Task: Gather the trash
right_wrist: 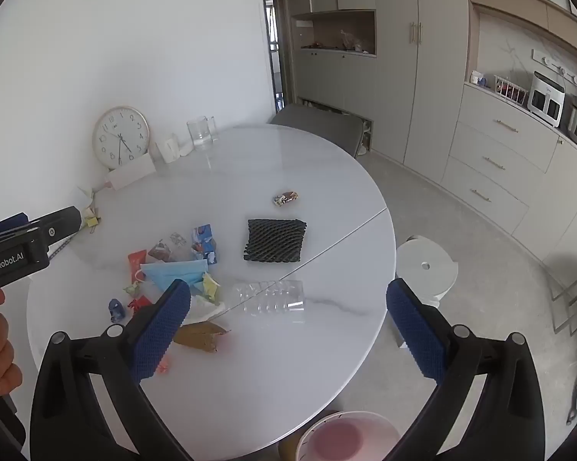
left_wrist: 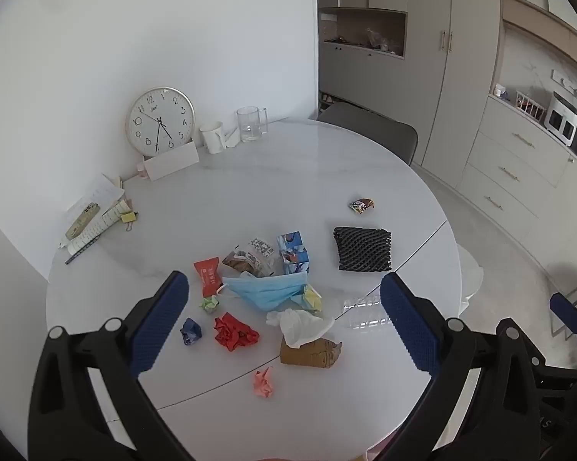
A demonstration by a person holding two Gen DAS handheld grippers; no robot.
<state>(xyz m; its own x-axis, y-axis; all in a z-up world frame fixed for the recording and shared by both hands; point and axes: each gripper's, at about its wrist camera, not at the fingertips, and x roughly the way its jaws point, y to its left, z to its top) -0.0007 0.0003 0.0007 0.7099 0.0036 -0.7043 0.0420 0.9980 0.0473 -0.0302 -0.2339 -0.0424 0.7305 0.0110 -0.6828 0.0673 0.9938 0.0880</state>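
Hovering before the first pick
Both grippers (left_wrist: 284,319) (right_wrist: 288,317) are spread, holding nothing; the mask (left_wrist: 267,290) at twelve o'clock needs lowering onto.

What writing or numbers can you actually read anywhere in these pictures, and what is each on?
"GenRobot.AI": on the black body of the left tongs, seen from the right wrist camera.
"1" to "12": numerals on the round wall clock leaning against the wall.
Small mark under the clock's 12: too blurred to read.
Print on the red packet, the blue printed carton and the papers: too small to read.
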